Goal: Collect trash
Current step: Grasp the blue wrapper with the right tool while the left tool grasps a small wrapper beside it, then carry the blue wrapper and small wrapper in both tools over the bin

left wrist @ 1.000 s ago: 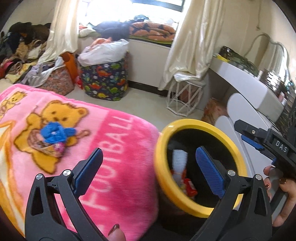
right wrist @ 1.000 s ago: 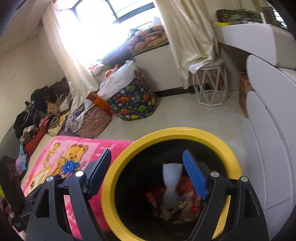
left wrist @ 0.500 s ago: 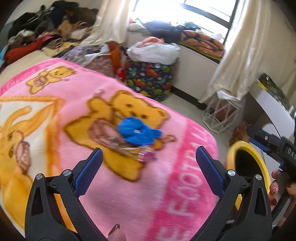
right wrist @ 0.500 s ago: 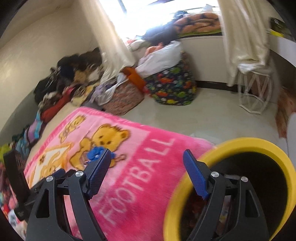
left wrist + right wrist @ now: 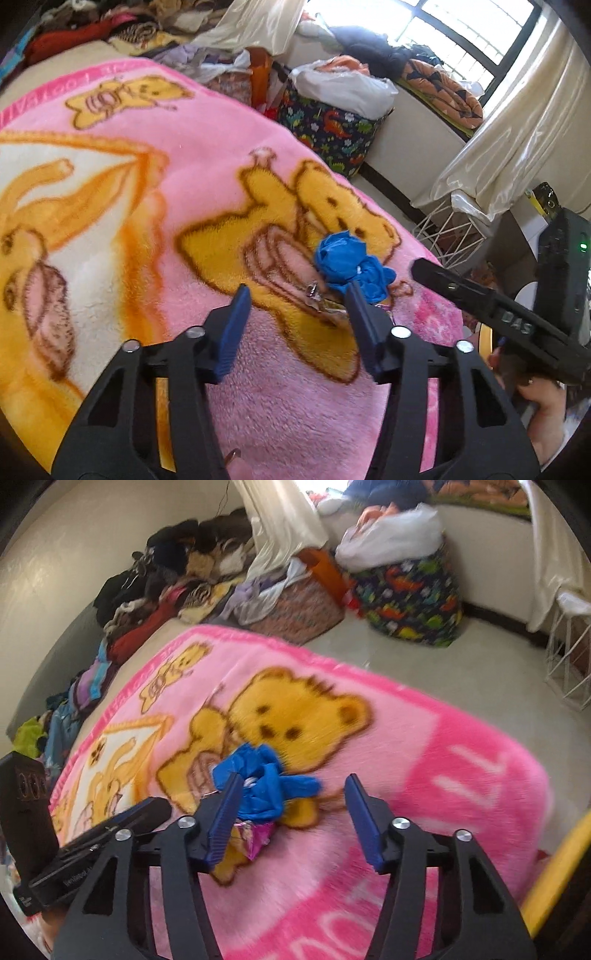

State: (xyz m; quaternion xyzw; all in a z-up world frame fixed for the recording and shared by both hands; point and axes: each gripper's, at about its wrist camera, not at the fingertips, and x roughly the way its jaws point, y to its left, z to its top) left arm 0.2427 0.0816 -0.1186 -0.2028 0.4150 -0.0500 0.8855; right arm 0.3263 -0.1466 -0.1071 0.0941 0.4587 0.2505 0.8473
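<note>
A crumpled blue glove (image 5: 349, 264) lies on the pink bear blanket (image 5: 192, 155), with a shiny foil wrapper (image 5: 325, 301) beside it. My left gripper (image 5: 297, 321) is open and empty just short of them. In the right wrist view the blue glove (image 5: 266, 786) and a pink foil wrapper (image 5: 253, 836) lie by the left finger of my right gripper (image 5: 290, 812), which is open and empty. The yellow rim of the trash bin (image 5: 557, 867) shows at the lower right.
The blanket (image 5: 424, 775) covers a bed. Past its edge stand a dinosaur-print basket (image 5: 410, 590), a woven basket (image 5: 299, 609), a white wire stool (image 5: 450, 229) and piles of clothes (image 5: 177, 572). The right gripper's body (image 5: 517, 314) shows in the left view.
Both grippers have swung away from the yellow bin to the bed and moved close to the blue glove and wrapper. The jaws stay open.
</note>
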